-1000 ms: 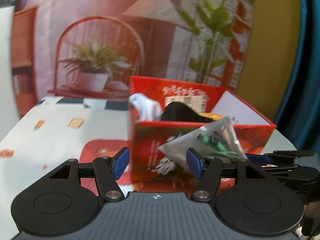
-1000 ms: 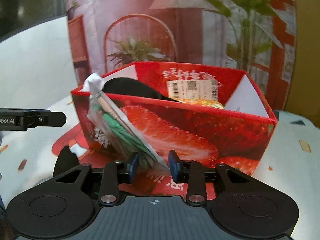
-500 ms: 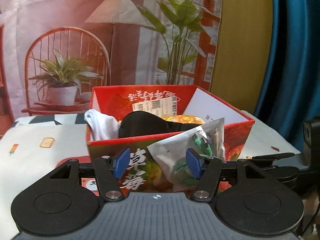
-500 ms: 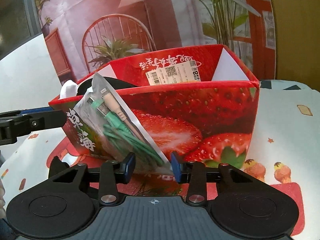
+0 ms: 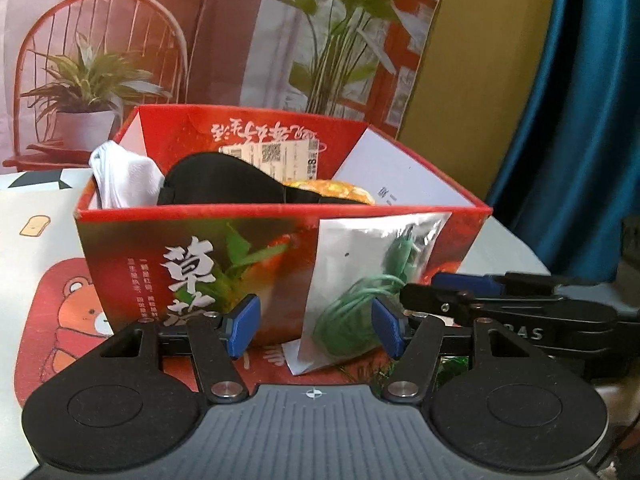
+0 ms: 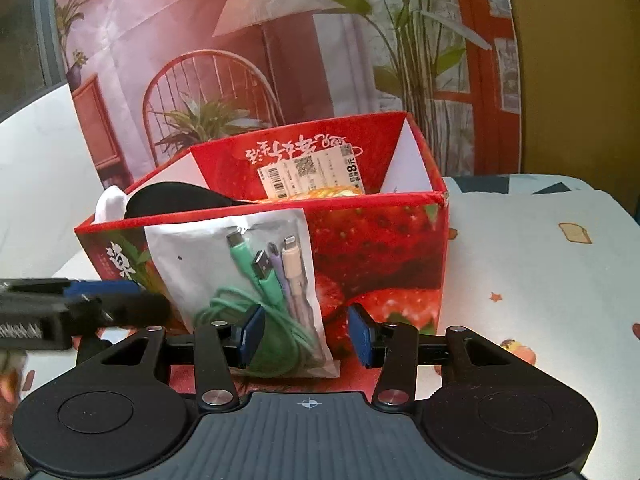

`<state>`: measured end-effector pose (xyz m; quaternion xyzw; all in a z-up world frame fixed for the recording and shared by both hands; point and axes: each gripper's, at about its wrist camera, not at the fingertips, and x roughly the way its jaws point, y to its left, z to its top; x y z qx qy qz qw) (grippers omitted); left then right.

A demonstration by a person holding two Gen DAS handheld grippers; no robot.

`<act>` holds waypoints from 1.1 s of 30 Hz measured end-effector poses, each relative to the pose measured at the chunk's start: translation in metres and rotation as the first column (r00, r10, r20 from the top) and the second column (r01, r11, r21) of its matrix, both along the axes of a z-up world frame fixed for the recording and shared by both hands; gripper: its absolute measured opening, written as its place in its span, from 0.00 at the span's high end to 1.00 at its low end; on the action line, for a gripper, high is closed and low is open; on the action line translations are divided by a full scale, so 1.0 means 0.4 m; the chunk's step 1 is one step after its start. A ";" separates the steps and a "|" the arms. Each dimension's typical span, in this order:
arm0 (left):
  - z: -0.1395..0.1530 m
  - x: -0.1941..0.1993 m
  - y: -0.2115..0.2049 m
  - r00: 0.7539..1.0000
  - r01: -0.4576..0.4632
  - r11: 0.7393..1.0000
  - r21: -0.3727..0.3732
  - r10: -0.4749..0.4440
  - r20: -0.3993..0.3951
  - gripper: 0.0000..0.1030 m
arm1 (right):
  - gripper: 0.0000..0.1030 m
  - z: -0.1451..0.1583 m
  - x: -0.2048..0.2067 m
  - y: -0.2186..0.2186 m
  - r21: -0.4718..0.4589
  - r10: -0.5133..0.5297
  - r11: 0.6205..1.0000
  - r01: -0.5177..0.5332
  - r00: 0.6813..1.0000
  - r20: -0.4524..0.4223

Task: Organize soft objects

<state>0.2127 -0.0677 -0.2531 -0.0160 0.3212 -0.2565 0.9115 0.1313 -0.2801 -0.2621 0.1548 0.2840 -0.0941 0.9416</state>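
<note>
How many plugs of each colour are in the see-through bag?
Green plugs: 2
Purple plug: 1
White plug: 1
Total: 4

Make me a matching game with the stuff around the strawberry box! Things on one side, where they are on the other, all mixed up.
Things:
1. white sock
2. cable pouch
3. printed label
4. bear picture

Places:
A. stuck on the box's inner back wall
B. on the tablecloth, beside the box
C. leaning against the box's outer front wall
D. poking up at a corner inside the box

Pairs: 1-D, 2-C, 3-A, 4-B
</note>
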 end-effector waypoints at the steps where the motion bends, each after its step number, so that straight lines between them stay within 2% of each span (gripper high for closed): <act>1: -0.006 0.004 -0.001 1.000 -0.007 1.000 -0.001 0.007 -0.009 0.39 | 0.58 0.002 0.001 0.001 -0.007 0.013 1.000 -0.013 1.000 0.004; 5: -0.033 0.022 0.002 0.998 -0.023 1.000 0.008 0.023 -0.050 0.63 | 0.58 0.005 0.017 0.016 -0.045 0.060 0.997 -0.060 0.998 0.000; 6: -0.039 0.027 -0.001 0.998 -0.025 1.000 0.015 0.026 -0.058 0.65 | 0.58 0.003 0.022 0.017 -0.041 0.069 0.997 -0.069 0.998 -0.002; 14: -0.069 0.051 -0.017 0.997 -0.007 1.000 0.008 0.008 -0.080 0.65 | 0.59 -0.020 0.039 0.017 -0.027 0.097 0.995 -0.097 0.995 -0.009; 24: -0.065 0.053 -0.027 0.998 0.024 0.999 -0.029 -0.025 -0.065 0.64 | 0.64 -0.027 0.030 0.009 0.000 0.077 0.997 -0.077 0.997 -0.003; 30: -0.061 0.052 -0.034 0.997 0.039 0.998 -0.044 -0.041 -0.059 0.66 | 0.71 -0.025 0.035 0.012 -0.014 0.102 0.995 -0.102 0.995 -0.009; 33: -0.044 0.042 -0.029 0.998 0.040 0.998 -0.053 -0.043 -0.051 0.66 | 0.72 -0.020 0.028 0.012 0.009 0.102 0.995 -0.102 0.995 0.000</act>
